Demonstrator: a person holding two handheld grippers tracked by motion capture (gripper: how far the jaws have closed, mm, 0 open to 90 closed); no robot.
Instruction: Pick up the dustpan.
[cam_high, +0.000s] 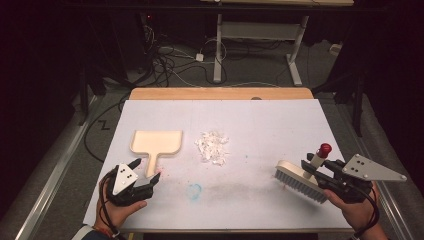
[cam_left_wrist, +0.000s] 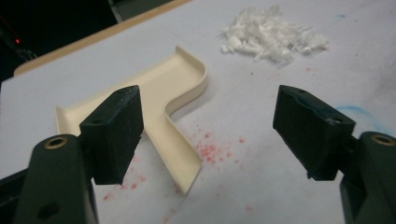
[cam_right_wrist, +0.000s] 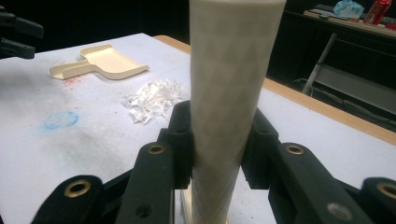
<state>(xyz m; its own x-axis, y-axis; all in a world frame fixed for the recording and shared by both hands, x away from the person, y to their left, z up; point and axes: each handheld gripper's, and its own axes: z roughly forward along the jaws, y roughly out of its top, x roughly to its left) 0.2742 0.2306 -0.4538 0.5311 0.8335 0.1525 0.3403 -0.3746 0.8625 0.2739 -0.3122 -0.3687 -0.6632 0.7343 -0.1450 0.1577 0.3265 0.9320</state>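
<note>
At the near edge of the white-covered table (cam_high: 280, 125), a person's two hands each hold a black two-jaw gripper. On the right side, the right gripper (cam_high: 311, 170) is pinched tight on the cream cylindrical handle of a hand brush with grey bristles and a red end cap (cam_high: 300, 177); in the right gripper view the handle (cam_right_wrist: 229, 93) stands upright between the pressed pads, and in the high view the bristle block rests on the table just left of the jaws. On the left side, the left gripper (cam_high: 145, 171) has its jaws spread wide with nothing between the pads. The handle of a cream plastic dustpan (cam_high: 156, 144) ends just beside those jaws, its tip lying near the left pad in the left gripper view (cam_left_wrist: 182, 154), not touched. Red specks dot the cover around that handle. Farther in, the dustpan's flat tray lies open on the table, and just to its right, apart from it, sits a small heap of white shredded scraps (cam_high: 212, 146). A faint blue ring mark (cam_high: 194, 190) lies between the two grippers, nearer the front edge. Beyond the cover, the bare wooden table edge (cam_high: 220, 93) shows.
</note>
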